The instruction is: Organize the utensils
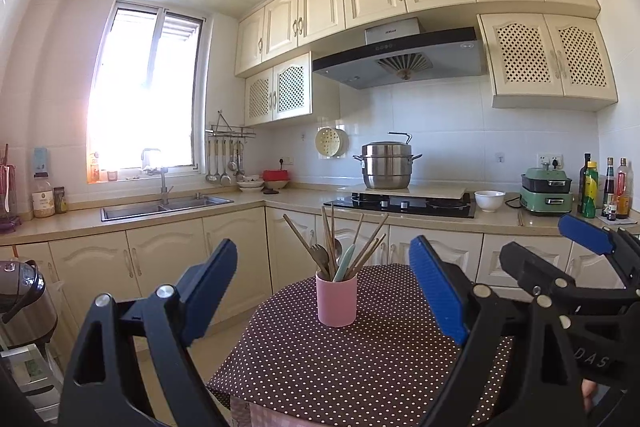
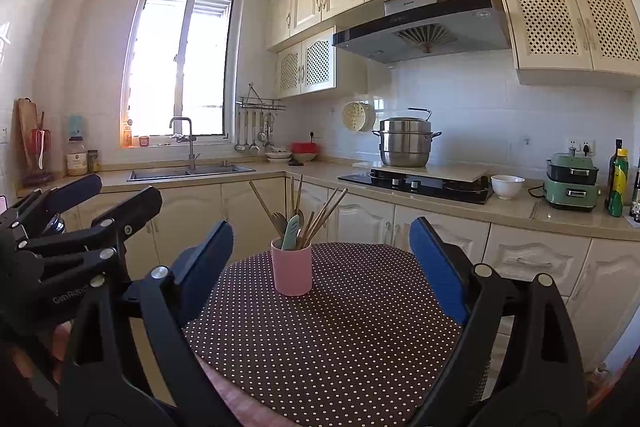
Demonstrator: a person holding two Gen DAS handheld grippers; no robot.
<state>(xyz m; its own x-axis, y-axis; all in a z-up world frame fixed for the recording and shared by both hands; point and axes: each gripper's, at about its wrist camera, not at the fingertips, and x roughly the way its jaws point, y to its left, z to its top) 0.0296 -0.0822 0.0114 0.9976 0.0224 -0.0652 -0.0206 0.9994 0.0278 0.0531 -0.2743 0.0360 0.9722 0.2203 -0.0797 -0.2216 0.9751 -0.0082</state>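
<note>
my left gripper (image 1: 324,287): jaws wide, empty | my right gripper (image 2: 320,267): jaws wide, empty | pink cup (image 1: 336,299) upright on polka-dot table (image 1: 360,367), between both pairs of fingers, untouched | utensils (image 1: 340,247) standing in cup: chopsticks, fork, spoon

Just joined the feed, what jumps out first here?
A pink cup stuffed with chopsticks, a fork and a spoon stands on the polka-dot table, dead ahead. Both hand-held grippers, left and right, hang open before it. Behind, a steel pot sits on the stove.
</note>
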